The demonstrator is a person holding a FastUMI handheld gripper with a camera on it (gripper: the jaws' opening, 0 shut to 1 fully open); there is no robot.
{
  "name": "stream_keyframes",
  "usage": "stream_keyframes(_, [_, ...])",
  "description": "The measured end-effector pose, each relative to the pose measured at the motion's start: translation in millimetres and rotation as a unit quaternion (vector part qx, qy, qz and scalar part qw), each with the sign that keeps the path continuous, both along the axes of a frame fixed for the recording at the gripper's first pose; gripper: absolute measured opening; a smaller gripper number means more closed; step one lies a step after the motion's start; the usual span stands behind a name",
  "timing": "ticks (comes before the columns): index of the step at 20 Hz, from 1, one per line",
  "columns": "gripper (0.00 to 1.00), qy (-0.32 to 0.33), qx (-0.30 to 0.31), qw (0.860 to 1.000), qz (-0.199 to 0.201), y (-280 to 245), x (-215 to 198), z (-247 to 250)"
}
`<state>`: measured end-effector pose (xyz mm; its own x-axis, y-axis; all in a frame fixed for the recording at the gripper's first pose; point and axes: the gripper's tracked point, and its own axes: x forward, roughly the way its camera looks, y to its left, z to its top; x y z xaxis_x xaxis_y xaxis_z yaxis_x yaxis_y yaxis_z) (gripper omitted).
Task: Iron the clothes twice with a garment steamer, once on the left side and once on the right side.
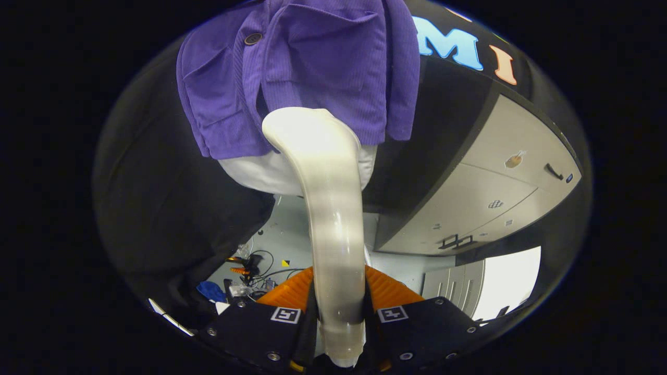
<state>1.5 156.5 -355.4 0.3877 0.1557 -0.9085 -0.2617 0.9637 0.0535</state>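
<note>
Gripper (337,312) fingers clamped on steamer (328,208), head against purple garment (302,67).

We see a staged recording booth in a lab or workshop, black cloth wall (156,208), grey cabinets (500,187) with dark handles, pale floor (286,234) strewn with cables and tools (250,271), purple garment (312,67) hung for steaming

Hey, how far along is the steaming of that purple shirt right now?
Done: the steamer is picked up, with the gripper shut on its handle, both jaws pressing it. In hand: its head sits at the hem of the purple shirt, near the middle, over the white cloth beneath. Left: one frame cannot show whether either side pass has been made, so count the left and right passes as still open.
</note>
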Motion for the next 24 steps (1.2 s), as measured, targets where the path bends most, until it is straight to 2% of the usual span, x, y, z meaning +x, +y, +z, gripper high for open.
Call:
stream_keyframes(3, [0.39,0.015,0.011,1.000,0.005,-7,-13,8])
stream_keyframes(6, [0.39,0.026,0.048,0.998,0.015,1,-25,34])
stream_keyframes(16, [0.39,-0.090,0.117,0.987,0.061,23,-5,174])
stream_keyframes(24, [0.39,-0.169,0.185,0.966,0.061,58,23,267])
